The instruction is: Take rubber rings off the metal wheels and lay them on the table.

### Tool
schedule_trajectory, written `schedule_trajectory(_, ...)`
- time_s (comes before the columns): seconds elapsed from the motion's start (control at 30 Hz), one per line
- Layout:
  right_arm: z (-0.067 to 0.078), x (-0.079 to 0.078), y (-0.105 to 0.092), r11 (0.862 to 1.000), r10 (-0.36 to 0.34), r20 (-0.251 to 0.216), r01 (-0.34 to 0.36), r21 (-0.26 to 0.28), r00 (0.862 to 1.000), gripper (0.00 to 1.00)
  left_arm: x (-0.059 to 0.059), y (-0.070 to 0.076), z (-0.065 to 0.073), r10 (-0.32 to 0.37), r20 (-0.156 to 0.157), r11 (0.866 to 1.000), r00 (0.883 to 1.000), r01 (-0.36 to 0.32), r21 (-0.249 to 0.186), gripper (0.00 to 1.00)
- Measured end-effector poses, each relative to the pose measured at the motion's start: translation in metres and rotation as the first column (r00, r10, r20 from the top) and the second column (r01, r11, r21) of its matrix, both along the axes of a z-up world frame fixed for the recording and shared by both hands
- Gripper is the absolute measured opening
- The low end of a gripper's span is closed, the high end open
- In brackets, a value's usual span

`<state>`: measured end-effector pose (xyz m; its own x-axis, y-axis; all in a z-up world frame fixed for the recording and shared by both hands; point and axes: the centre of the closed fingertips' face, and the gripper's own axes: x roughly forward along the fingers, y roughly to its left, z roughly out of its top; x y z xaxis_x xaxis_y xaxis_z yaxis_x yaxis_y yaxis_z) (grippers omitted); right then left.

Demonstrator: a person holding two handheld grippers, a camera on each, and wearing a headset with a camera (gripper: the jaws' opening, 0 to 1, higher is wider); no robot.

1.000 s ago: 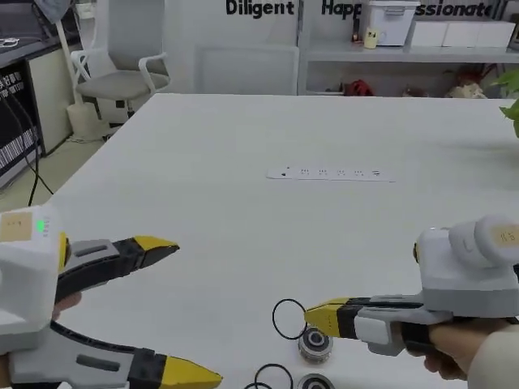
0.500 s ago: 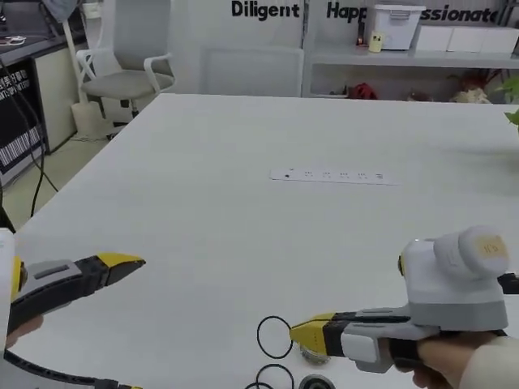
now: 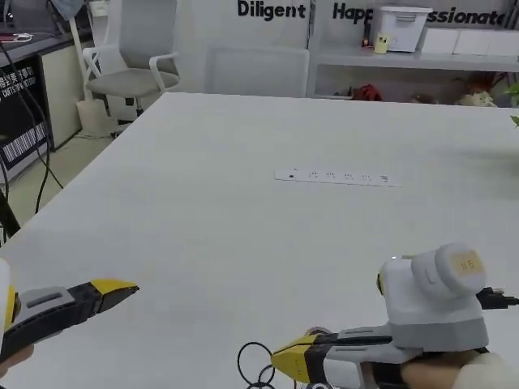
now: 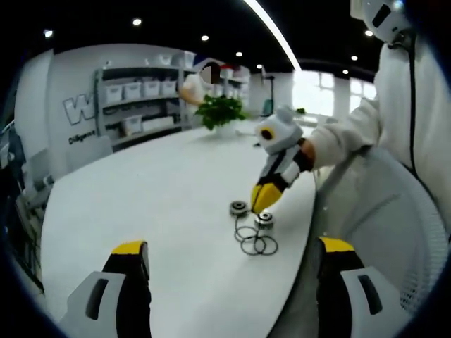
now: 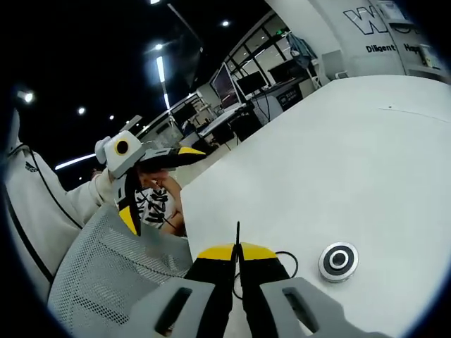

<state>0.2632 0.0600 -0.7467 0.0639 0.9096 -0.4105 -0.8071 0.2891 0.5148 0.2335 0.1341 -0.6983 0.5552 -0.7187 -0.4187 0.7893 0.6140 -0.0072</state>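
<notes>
My right gripper (image 3: 281, 357) (image 5: 237, 248) is shut on a thin black rubber ring (image 3: 253, 357), seen edge-on as a black line (image 5: 237, 232) rising from its tips. It hangs just above the table's near edge. In the left gripper view the right gripper (image 4: 261, 204) points down between two metal wheels (image 4: 238, 207) (image 4: 264, 220), with loose rings (image 4: 255, 241) lying beside them. One wheel (image 5: 338, 260) lies to the right of my right jaws. My left gripper (image 4: 231, 248) is open and holds nothing; its upper jaw shows at the head view's bottom left.
A white power strip (image 3: 336, 177) lies mid-table on the white table (image 3: 203, 203). An office chair (image 3: 130, 73) stands at the far left corner and shelves (image 3: 405, 57) line the back wall. The person's mesh chair (image 5: 106, 282) is close to the near table edge.
The right gripper has drawn the held ring left and toward the near edge. The left gripper has pulled back to the left, its lower jaw now out of the head view.
</notes>
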Motion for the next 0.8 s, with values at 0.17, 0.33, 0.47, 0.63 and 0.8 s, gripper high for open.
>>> schedule_trajectory(0.17,-0.008,-0.012,0.006,0.999,0.042,-0.003,-0.042,-0.022,0.999,0.00,0.000,0.001,0.000,0.004,-0.001,1.000,1.000,-0.004,-0.005,1.00)
schedule_trajectory(0.33,-0.016,-0.019,0.010,0.997,0.068,0.002,-0.068,-0.044,0.998,0.00,0.000,0.000,-0.001,0.005,-0.006,1.000,1.000,-0.005,-0.008,1.00)
schedule_trajectory(0.47,-0.024,-0.022,0.011,0.995,0.075,0.006,-0.074,-0.065,0.997,0.00,-0.001,-0.001,-0.004,-0.001,-0.016,1.000,1.000,0.001,-0.007,1.00)
schedule_trajectory(0.63,-0.037,-0.023,0.010,0.991,0.083,0.026,-0.080,-0.112,0.996,0.00,-0.001,-0.002,-0.005,-0.012,-0.019,1.000,1.000,0.012,0.007,1.00)
schedule_trajectory(0.8,-0.041,-0.015,0.007,0.990,0.060,0.053,-0.053,-0.134,0.997,0.00,-0.001,-0.003,-0.005,-0.015,-0.022,1.000,1.000,0.015,0.003,0.99)
